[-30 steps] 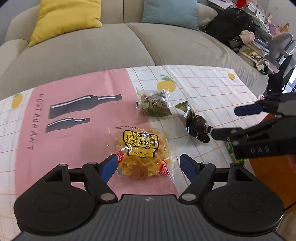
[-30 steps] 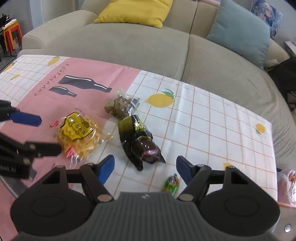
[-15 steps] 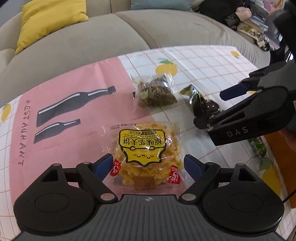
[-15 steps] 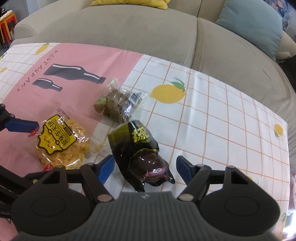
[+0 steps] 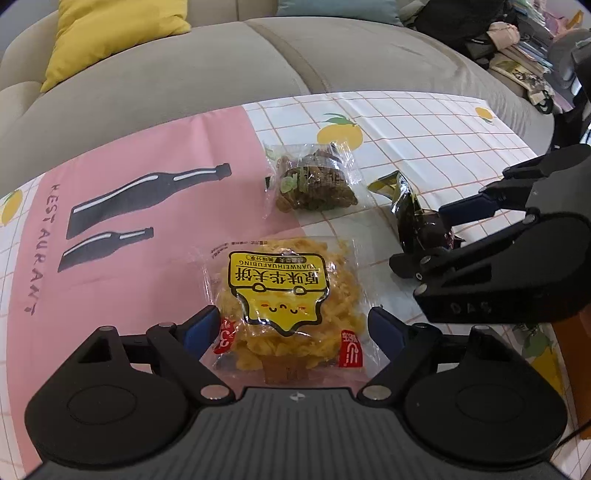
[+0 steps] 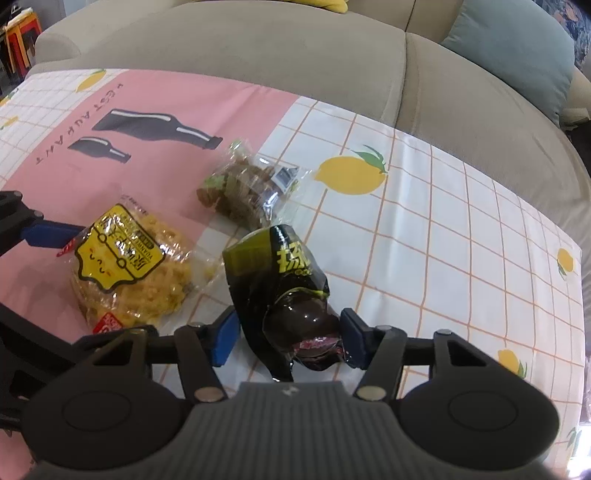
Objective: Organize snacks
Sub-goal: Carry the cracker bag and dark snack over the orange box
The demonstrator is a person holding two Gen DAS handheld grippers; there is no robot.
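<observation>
1. Your left tongs (image 5: 291, 328) are open as wide as they go. Their blue tips sit on each side of the yellow snack bag (image 5: 284, 299), and I cannot see them squeezing it.
2. The yellow snack bag lies flat on the bench (image 5: 424, 129), partly on the pink part of the cloth.
3. Your right tongs (image 6: 288, 336) have just been closing. The dark snack bag (image 6: 291, 295) is between their tips. The right tip looks like it touches the bag, but there is a small gap at the left tip, so it is not pinched.
4. The dark snack bag lies on the white checked part of the cloth, just beside the yellow one.
5. A clear bag of brown snacks (image 5: 314, 181) lies a little farther back, near the lemon picture (image 6: 351, 175).
6. A small green wrapper (image 5: 532, 334) peeks out behind your right tongs.
7. A grey sofa (image 6: 258, 48) stands behind the bench, with a yellow pillow (image 5: 110, 29) and a blue pillow (image 6: 513, 48) on it.
</observation>
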